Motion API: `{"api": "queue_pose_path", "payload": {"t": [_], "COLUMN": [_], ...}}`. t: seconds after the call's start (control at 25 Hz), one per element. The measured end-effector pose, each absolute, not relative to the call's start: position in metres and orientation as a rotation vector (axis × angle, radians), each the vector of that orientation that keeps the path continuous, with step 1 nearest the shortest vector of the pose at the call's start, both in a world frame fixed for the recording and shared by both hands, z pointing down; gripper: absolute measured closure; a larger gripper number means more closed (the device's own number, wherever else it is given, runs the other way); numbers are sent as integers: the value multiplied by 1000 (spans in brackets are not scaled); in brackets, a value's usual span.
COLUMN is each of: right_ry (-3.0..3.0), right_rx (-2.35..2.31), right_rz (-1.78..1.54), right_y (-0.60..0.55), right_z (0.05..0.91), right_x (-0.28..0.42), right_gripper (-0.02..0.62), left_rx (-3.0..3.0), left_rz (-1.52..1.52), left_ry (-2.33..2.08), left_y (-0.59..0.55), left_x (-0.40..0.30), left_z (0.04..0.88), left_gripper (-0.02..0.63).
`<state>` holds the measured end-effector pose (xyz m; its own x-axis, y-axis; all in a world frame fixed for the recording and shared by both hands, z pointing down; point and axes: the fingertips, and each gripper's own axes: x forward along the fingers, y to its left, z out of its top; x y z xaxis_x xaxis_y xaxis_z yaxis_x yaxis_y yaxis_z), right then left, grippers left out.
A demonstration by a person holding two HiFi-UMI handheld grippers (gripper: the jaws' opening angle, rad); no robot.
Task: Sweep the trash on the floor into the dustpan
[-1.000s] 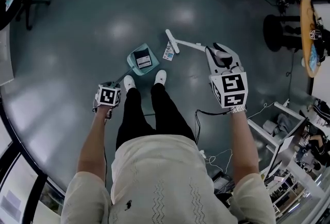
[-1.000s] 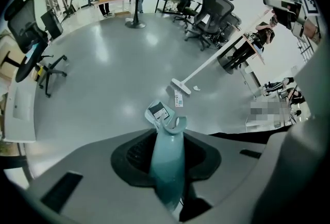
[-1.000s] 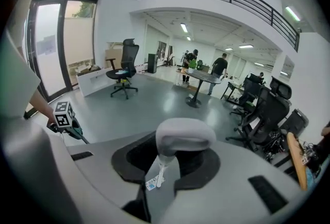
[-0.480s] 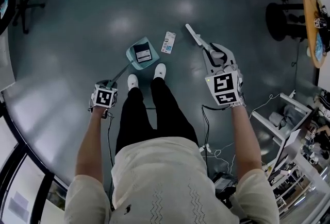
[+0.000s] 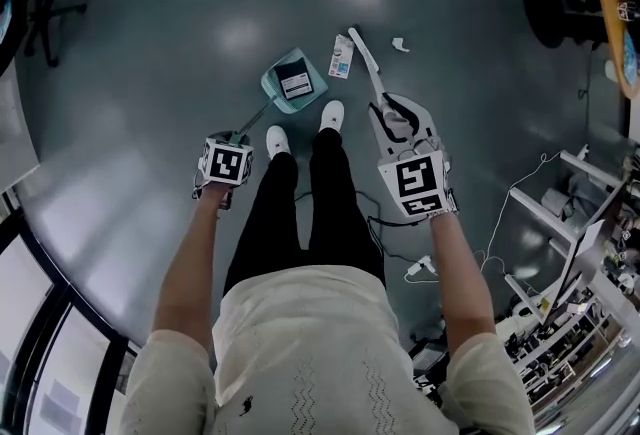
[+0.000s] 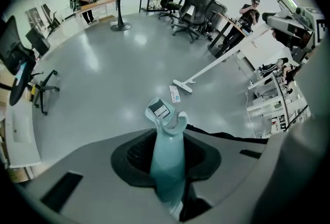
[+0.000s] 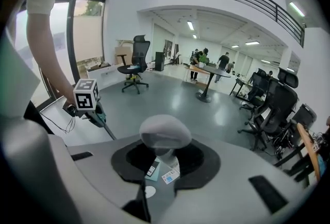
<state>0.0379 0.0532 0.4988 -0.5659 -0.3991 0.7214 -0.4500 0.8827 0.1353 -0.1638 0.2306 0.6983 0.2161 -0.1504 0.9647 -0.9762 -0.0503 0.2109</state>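
Observation:
A teal dustpan rests on the grey floor ahead of the person's shoes, with a black-and-white packet inside it. Its long teal handle runs back into my left gripper, which is shut on it. A flat printed packet lies just right of the dustpan. The white broom head stands on the floor right beside that packet. Its handle leads up to my right gripper, shut on the grey handle top. A small white scrap lies further right.
The person's white shoes stand just behind the dustpan. Cables trail on the floor at the right near white shelving. A round table base is at the far right; office chairs stand further off.
The broom head swung away to the right of the packet, then came back close beside it. The dustpan has kept its place by the shoes, and both grippers have kept their hold.

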Motion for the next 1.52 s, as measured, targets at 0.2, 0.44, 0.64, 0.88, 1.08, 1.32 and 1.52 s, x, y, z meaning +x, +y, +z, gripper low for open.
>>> {"api": "queue_pose_path", "payload": {"t": [0.2,0.44,0.64,0.88,1.08,1.32,1.52], "right_ry": [-2282,-2348,-2347,-2314,-2301,-2249,-2191], "right_rx": [651,664,681,780,975,1129,1132], "right_rz": [204,341,327,269,302,311,246], "right_y": [81,107,112,78,12,-64,-125], "right_z": [485,469,460,433,395,376,374], "right_x": [21,4,3,29,107,210,294], "right_gripper": [486,486,486,488,488,488,488], "left_rx": [1462,1486,1485,1514,1533,1553,1571], "left_rz": [1045,997,1019,969,1007,1034,1052], "left_ry": [-1123,-1126,-1110,-1136,-1101,-1082,-1074], "left_y": [245,253,260,252,229,171,118], "left_x": [-168,-163,-163,-168,-141,-100,-41], "left_z": [702,708,705,679,663,654,655], "left_gripper": [502,502,502,502,502,502,502]}}
